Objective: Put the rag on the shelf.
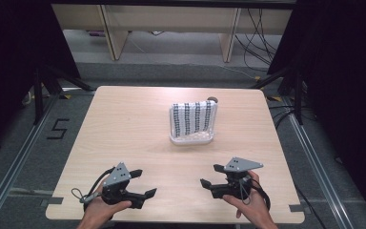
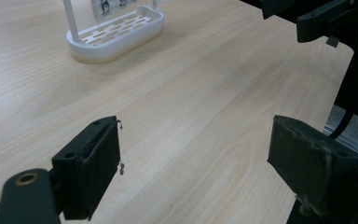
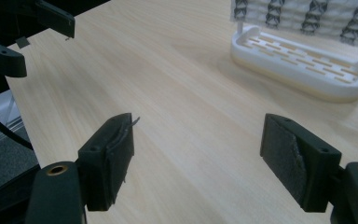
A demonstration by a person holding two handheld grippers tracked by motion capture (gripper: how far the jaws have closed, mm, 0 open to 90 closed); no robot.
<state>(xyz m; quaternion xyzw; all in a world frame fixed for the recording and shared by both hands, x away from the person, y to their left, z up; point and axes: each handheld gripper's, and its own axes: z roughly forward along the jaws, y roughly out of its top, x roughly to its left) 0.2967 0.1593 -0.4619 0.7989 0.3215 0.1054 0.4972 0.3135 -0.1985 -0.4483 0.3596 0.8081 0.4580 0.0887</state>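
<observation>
While both grippers — left [image 1: 140, 183], right [image 1: 209, 175] — hover spread and empty, we judge the approach begun; next, reach for the cloth [image 1: 193, 117] on its rack [image 1: 192, 140].

Cloth [image 1: 194, 118] on rack [image 1: 192, 140], mid-table [image 1: 124, 124], beyond both grippers.

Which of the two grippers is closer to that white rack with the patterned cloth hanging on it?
The right gripper, slightly. It sits just right of and below the rack; the left gripper is farther off to its lower left. Both are open.
</observation>
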